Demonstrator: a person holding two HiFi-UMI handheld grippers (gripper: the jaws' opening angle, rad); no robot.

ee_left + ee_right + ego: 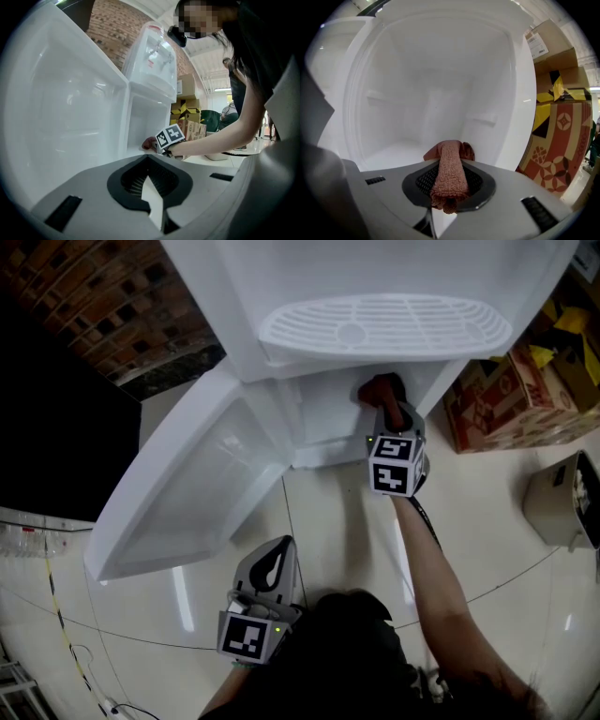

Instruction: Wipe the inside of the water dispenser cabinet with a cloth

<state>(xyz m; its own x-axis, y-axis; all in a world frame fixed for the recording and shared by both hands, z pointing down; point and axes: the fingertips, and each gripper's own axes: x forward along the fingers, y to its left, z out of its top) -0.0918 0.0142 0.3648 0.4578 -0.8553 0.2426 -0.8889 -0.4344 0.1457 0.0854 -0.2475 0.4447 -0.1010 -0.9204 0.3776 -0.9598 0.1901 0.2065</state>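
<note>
Cloth at cabinet mouth; door left, boxes right.

My grey right gripper bears a black-and-white marker cube, the cloth is rusty brown, the cabinet white, and the cardboard box red-patterned.

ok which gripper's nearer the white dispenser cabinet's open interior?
Right. The right gripper, clamping a reddish-brown cloth, reaches into the white plastic cabinet; the left gripper is outside, empty, by the open white door.

Bright, even light; glare streaks lie on the glossy floor at lower left. Both gripper views bow strongly, with black corners. The white cabinet interior looks washed out.
</note>
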